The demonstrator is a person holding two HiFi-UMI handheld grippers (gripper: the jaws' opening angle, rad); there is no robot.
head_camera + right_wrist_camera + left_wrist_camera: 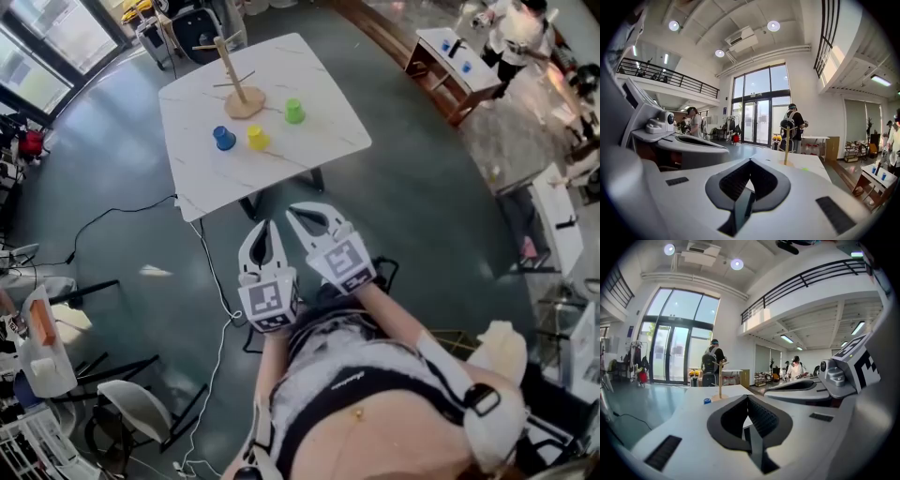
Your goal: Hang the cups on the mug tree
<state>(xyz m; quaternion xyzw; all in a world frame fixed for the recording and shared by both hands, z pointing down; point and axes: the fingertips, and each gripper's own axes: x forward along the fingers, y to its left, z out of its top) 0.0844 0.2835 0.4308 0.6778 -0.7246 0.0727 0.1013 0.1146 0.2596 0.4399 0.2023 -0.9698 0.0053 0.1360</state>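
Both pairs of jaws are pressed together with nothing between them. The left gripper [262, 232] and the right gripper [305, 223] are held side by side, close in front of the person's body, and both point slightly downward and forward.

Straight ahead of the jaws, well apart from them and across a stretch of dark floor, stands a white table [319, 103]. Three small cups sit on it, none yet hung. The blue cup [223, 138] is to the left, with the yellow cup [257, 137] just beside it. The green cup [293, 111] is further right and a little further back.

Behind the cups, the wooden mug tree [234, 80] stands on a round base. Its post is upright and its pegs stick out sideways, all bare.

The blue cup looks to be on the left gripper's side and the green cup on the right gripper's. Neither gripper is near enough to reach yet, so the person probably needs to walk up to the table first.
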